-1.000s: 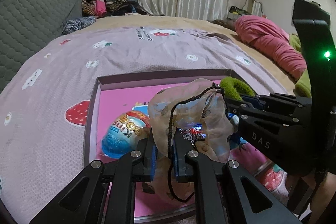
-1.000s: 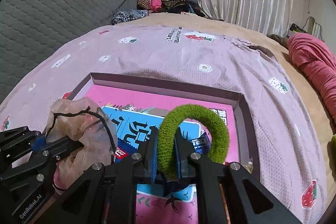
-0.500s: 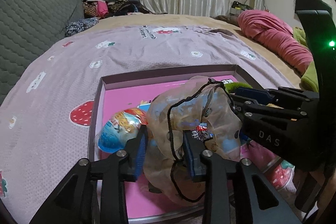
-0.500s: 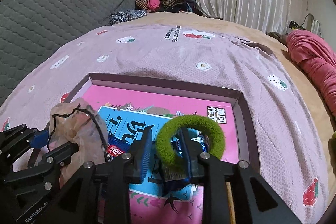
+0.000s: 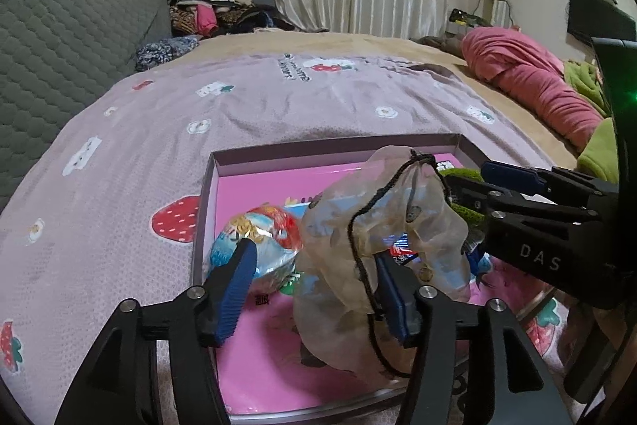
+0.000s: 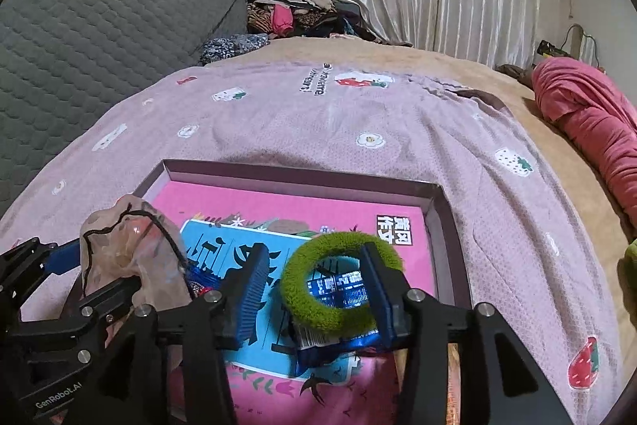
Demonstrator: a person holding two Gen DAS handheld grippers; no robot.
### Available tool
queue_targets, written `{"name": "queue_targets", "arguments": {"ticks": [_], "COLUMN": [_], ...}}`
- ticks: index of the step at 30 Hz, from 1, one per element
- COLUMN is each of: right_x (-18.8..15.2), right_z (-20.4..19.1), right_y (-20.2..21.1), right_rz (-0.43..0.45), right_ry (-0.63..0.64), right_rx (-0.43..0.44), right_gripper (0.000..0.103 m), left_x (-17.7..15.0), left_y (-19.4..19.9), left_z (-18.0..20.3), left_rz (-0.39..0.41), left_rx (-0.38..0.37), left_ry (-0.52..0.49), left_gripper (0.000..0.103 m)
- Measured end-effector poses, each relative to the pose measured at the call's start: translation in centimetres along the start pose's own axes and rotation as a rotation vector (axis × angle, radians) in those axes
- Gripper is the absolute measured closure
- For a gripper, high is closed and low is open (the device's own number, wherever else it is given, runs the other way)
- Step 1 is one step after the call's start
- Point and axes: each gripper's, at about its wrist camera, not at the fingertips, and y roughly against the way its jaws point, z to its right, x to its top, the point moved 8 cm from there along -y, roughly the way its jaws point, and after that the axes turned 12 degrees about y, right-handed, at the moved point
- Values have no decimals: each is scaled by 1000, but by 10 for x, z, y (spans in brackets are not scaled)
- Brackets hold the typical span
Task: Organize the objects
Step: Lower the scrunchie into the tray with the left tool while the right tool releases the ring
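A: Where's the pouch [image 5: 382,249]?
B: In the box [image 5: 334,150] on the bed [image 5: 278,106], slumped upright against the left claw's [image 5: 314,289] right pad. The claw's opening — the left pad is clear of it, so no clamp now.
A: Looks like?
B: Sheer beige fabric, small prints, black drawstring hanging loose, neck bunched at top. Something coloured shows through it.
A: Handling?
B: Prob. light and floppy, won't hold its shape. I'd take it at the gathered neck, not the belly, or hook the cord.
A: And the ring [image 6: 340,283]?
B: Fuzzy green, lying in the box on a blue packet [image 6: 338,341], between the right claw's [image 6: 314,289] pads. That claw's opening too; the ring touches the right pad only, so not gripped. Soft, springy, grippy — pinch one side of the loop.
A: Anything else in there?
B: A foil egg [image 5: 258,241] by the left pad.
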Motion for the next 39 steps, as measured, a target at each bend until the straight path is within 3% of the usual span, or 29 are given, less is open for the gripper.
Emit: {"name": "queue_targets", "arguments": {"ticks": [5,8,20,27,39], "right_x": [1,3,18,17,14], "right_z": [1,2,-4,1,1], "right_y": [5,9,34,35,44], "right_rz": [12,24,88,87,79], "right_ry": [-6,-8,3,-10,-5], "right_rx": [-4,-7,13,7,5], "right_gripper": [55,54,52,52,52], "left_x": [1,2,0,-6,-15], "left_y": [1,4,4,5,9], "left_z": [0,-1,-4,-2,-1], "left_rz": [3,0,-20,-118,-152], "left_rx": [5,-2,38,-40,49], "left_ry": [-2,8,0,70,21], "left_gripper": [38,29,27,23,23]}}
